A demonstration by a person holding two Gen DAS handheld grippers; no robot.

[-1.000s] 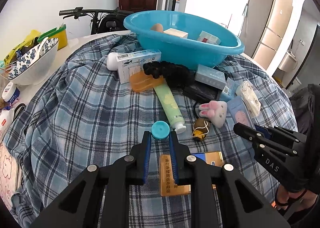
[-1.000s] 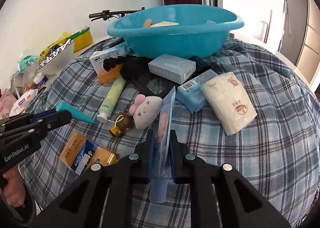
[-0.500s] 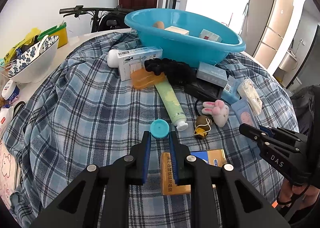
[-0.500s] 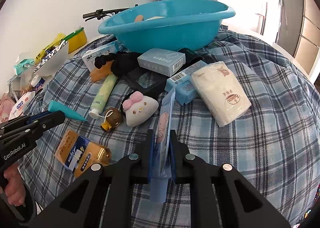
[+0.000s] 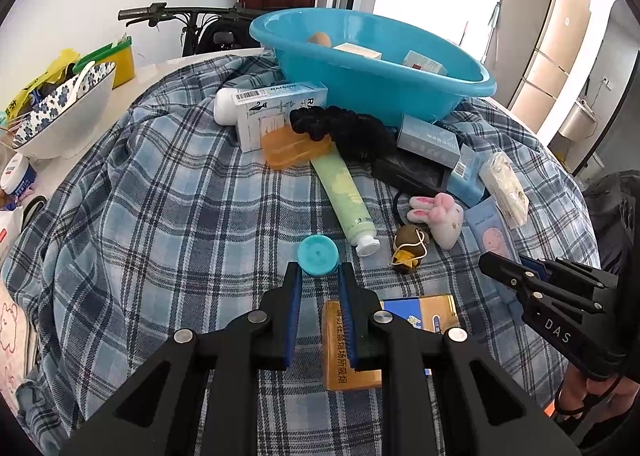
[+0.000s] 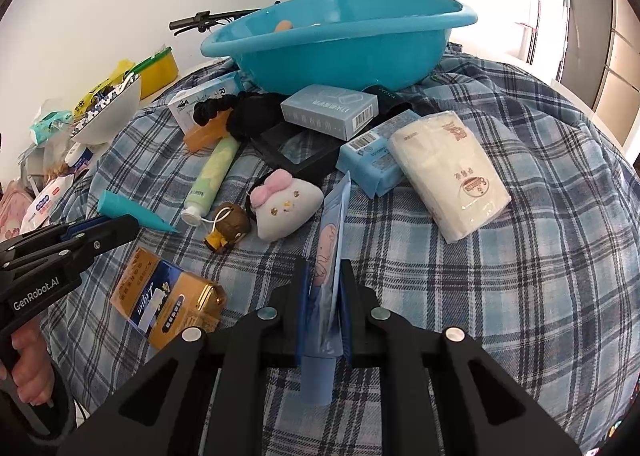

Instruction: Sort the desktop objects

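The pale blue sachet (image 6: 332, 232) stood on edge between the pads of the right gripper (image 6: 325, 280), which was closed flat on its lower part; its top end pointed toward the basin, clear of the checked cloth (image 6: 540, 276). The left gripper (image 5: 318, 284) was nearly closed on a teal tube (image 5: 317, 255), cap end facing out, held just above the cloth.

Both things looked lifted and ready, so the step in hand was judged to be carrying them to the blue basin (image 5: 472, 85), which sat at the far side of the table and already held a few boxes. The next move would call for raising each load over the rim before letting go, clearing the pile in front of it.

Still on the cloth lay a green tube (image 5: 344, 191), a plush rabbit (image 5: 444, 217), a gold box (image 5: 352, 352), a tissue pack (image 6: 448, 171) and several blue boxes.
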